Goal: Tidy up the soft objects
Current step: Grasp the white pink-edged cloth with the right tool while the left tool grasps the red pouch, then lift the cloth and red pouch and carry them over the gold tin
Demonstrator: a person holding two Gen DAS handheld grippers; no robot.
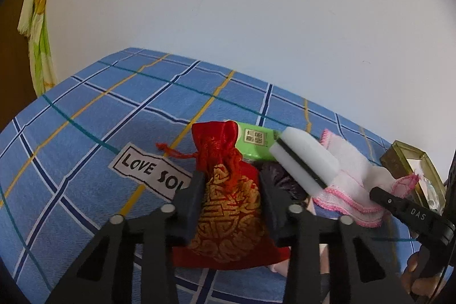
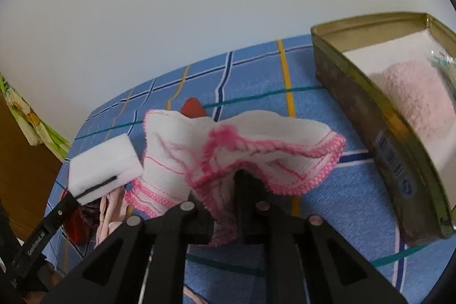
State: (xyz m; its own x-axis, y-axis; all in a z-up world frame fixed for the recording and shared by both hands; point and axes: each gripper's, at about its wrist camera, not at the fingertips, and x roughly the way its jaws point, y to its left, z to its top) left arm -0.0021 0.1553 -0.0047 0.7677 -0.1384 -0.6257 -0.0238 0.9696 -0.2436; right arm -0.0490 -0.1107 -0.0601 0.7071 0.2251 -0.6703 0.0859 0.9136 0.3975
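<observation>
A red drawstring pouch [image 1: 230,204] with a gold pattern lies on the blue plaid sheet [image 1: 85,118]. My left gripper [image 1: 232,190] is shut on it, a pad pressing on each side. A white cloth with pink edging [image 2: 256,138] is bunched up in my right gripper [image 2: 225,195], which is shut on its near fold. The same cloth [image 1: 350,175] shows at the right in the left wrist view. A white sponge block [image 1: 305,158] with a black stripe rests between pouch and cloth, and it is the white sponge block [image 2: 104,167] left of the cloth.
An open gold tin [image 2: 356,110] stands right of the cloth and holds a fluffy pink item [image 2: 416,96]. A green packet [image 1: 253,141] and a dark purple item [image 1: 273,175] lie behind the pouch. A "LOVE SOU" label [image 1: 148,170] is on the sheet. Floral fabric [image 1: 37,19] hangs far left.
</observation>
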